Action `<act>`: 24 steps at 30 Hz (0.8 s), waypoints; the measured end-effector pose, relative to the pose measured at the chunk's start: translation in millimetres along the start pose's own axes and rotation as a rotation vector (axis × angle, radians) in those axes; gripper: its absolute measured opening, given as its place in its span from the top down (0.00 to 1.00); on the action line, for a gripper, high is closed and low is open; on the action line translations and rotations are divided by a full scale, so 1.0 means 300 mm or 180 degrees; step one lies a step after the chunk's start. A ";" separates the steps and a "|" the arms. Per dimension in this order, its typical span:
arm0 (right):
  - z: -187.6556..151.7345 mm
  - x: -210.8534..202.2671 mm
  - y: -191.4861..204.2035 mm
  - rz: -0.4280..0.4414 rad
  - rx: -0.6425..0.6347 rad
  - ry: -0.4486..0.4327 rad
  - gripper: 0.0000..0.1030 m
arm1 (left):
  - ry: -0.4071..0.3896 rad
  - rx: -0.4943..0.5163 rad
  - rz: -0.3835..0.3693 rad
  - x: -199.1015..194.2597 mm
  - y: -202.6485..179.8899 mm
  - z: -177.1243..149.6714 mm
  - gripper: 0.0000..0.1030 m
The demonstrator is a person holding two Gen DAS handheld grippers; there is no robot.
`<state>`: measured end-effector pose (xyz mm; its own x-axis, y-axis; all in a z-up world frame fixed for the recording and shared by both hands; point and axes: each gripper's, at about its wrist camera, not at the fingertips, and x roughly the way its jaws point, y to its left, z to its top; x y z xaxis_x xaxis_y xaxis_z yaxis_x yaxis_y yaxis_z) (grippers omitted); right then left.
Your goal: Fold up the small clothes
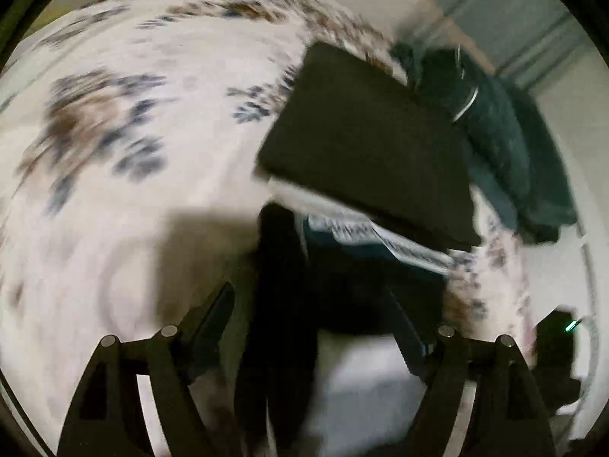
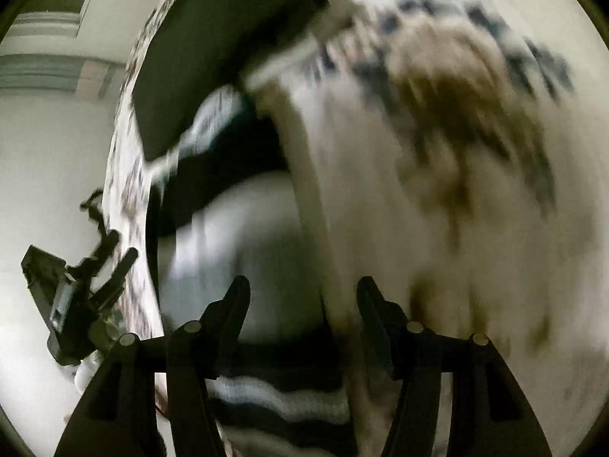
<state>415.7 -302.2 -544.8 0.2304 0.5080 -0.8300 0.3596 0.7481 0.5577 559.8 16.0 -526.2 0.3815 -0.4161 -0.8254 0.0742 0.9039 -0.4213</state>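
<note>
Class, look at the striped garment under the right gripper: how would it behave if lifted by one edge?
The striped garment would probably flop and drape, since it lies in soft waves. It seems light, being thin cloth. It is unlikely to roll. Blur hides its texture.

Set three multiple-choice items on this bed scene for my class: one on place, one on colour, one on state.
1. Where does the black folded garment lie?
A on the stack of folded clothes
B on the floor
C on a chair
2. The flowers on the bedspread are:
A red
B brown and blue
C green
3. The black folded garment is:
A crumpled
B hanging
C flat

Key: A, patterned folds show beneath it; B, those colours show despite blur; C, straight edges and a level top.
</note>
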 end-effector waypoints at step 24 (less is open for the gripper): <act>0.382 0.272 0.261 -0.0821 -0.0324 0.0010 0.51 | 0.0203 -0.0375 -0.0424 0.063 0.244 0.075 0.75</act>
<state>566.2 -251.1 -570.0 0.1401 0.2965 -0.9447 0.3131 0.8919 0.3264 593.1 76.4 -564.4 0.3161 -0.5402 -0.7799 0.0105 0.8240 -0.5665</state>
